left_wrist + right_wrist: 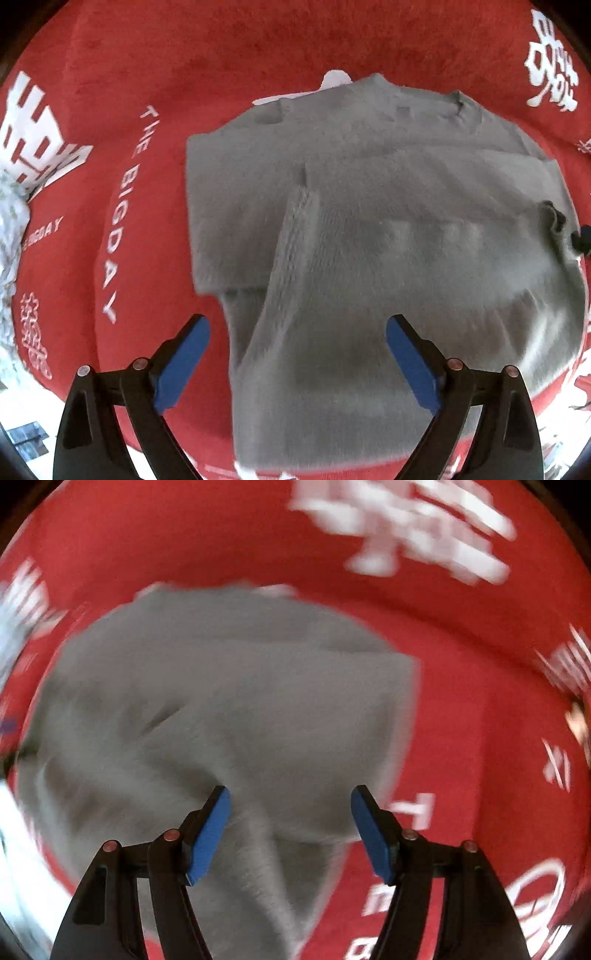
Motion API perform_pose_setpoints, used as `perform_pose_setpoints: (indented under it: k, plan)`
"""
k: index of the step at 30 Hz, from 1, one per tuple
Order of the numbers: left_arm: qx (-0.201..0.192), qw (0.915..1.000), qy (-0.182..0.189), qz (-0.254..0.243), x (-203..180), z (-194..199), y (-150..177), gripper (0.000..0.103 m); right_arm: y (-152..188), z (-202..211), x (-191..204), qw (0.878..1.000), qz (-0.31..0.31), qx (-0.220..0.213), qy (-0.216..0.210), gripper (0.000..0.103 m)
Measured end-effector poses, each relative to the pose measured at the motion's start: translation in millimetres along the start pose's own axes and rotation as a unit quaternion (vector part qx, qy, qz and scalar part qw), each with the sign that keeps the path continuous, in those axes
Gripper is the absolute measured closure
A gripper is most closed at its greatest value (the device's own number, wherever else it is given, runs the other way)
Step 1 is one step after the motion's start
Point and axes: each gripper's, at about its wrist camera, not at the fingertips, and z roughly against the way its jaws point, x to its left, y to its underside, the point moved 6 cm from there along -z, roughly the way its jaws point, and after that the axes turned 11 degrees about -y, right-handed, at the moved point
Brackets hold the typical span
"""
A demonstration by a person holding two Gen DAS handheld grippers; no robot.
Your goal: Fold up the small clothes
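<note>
Lettering "THE BIGDAY" (123, 206) on red blanket (221, 44)

a home, seemingly: a red plush blanket (258, 44) printed with wedding characters.

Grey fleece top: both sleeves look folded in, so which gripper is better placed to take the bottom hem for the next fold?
Probably left. The left gripper hangs open over the grey fleece top, hem end between its pads. The right gripper straddles its edge, view blurred.
</note>
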Motion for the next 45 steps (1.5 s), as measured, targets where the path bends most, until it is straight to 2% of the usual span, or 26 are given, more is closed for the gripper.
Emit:
perform_pose_setpoints:
  k: [2, 4, 7, 9, 11, 14, 15, 16, 17, 18, 19, 20, 22, 25, 28, 33, 38, 43, 45]
  plan:
    - [0.005, 0.9999, 0.01, 0.003, 1.1, -11.4, -7.8, 0.006, -5.4, 6.2, -29.3, 0.995, -0.089, -0.015, -0.038, 0.031]
    - [0.008, 0.9997, 0.024, 0.007, 2.6, -18.8, -12.8, 0.006, -6.6, 14.1, -35.1, 0.988, -0.123, -0.032, -0.091, 0.031]
    - [0.014, 0.9987, 0.049, 0.005, 1.6, -25.0, -17.7, 0.007, -1.2, 16.0, -13.4, 0.982, -0.104, -0.023, -0.158, 0.031]
    - [0.012, 0.9978, 0.065, -0.002, 0.8, -25.4, -20.0, 0.007, 5.1, 13.1, 6.3, 0.983, -0.072, -0.012, -0.171, 0.031]
    - [0.008, 0.9966, 0.082, -0.011, 0.0, -25.1, -21.9, 0.007, 12.8, 7.2, 24.6, 0.99, -0.024, 0.001, -0.142, 0.031]
    - [0.01, 0.9954, 0.094, -0.017, -0.2, -28.8, -24.7, 0.018, 22.3, -4.7, 36.7, 0.998, 0.041, 0.016, -0.05, 0.031]
    - [0.009, 0.9952, 0.096, -0.016, 0.4, -29.8, -26.3, 0.018, 23.4, -9.7, 33.3, 0.999, 0.044, 0.016, -0.017, 0.033]
    - [0.004, 0.9948, 0.101, -0.016, 0.3, -28.9, -27.4, 0.018, 23.2, -11.7, 32.8, 0.999, 0.037, 0.013, -0.008, 0.045]
    - [-0.001, 0.9943, 0.105, -0.017, 0.3, -27.6, -28.4, 0.028, 20.9, -12.7, 27.3, 1.0, 0.018, 0.008, -0.012, 0.056]
    - [-0.007, 0.9928, 0.118, -0.02, -0.5, -24.9, -29.4, 0.049, 17.5, -11.6, 19.4, 0.999, -0.019, 0.001, -0.031, 0.086]
    - [-0.014, 0.9909, 0.132, -0.023, -1.4, -21.6, -30.3, 0.064, 13.8, -7.8, 14.4, 0.998, -0.047, -0.007, -0.039, 0.096]
    - [-0.022, 0.9889, 0.144, -0.026, -2.5, -16.0, -30.4, 0.086, 10.7, -5.3, 14.8, 0.997, -0.065, -0.016, -0.047, 0.096]
    - [-0.042, 0.9886, 0.141, -0.032, 1.9, -3.6, -31.1, 0.096, 5.3, 4.7, 19.5, 0.994, -0.084, -0.034, -0.062, 0.096]
    - [-0.063, 0.984, 0.166, -0.008, 16.1, 23.9, -34.5, 0.096, 2.9, 29.7, 24.4, 0.993, -0.076, -0.049, -0.074, 0.096]
    - [-0.091, 0.9812, 0.17, 0.011, 33.3, 48.0, -45.2, 0.096, -8.6, 56.6, 31.4, 0.992, -0.06, -0.074, -0.081, 0.096]
    - [-0.125, 0.9796, 0.155, 0.025, 49.2, 60.7, -81.8, 0.096, -59.1, 67.1, 36.0, 0.99, -0.049, -0.101, -0.09, 0.096]
    - [-0.122, 0.9845, 0.122, 0.033, 39.5, 17.3, -131.6, 0.096, -100.6, 25.5, 20.8, 0.99, -0.055, -0.085, -0.096, 0.096]
    - [-0.079, 0.9938, 0.075, 0.021, 18.9, -43.3, -145.0, 0.096, -112.6, -42.8, -4.9, 0.988, -0.108, -0.039, -0.105, 0.096]
    - [-0.078, 0.995, 0.059, 0.022, 14.9, -56.4, -145.1, 0.095, -109.9, -63.0, -14.8, 0.984, -0.134, -0.029, -0.112, 0.096]
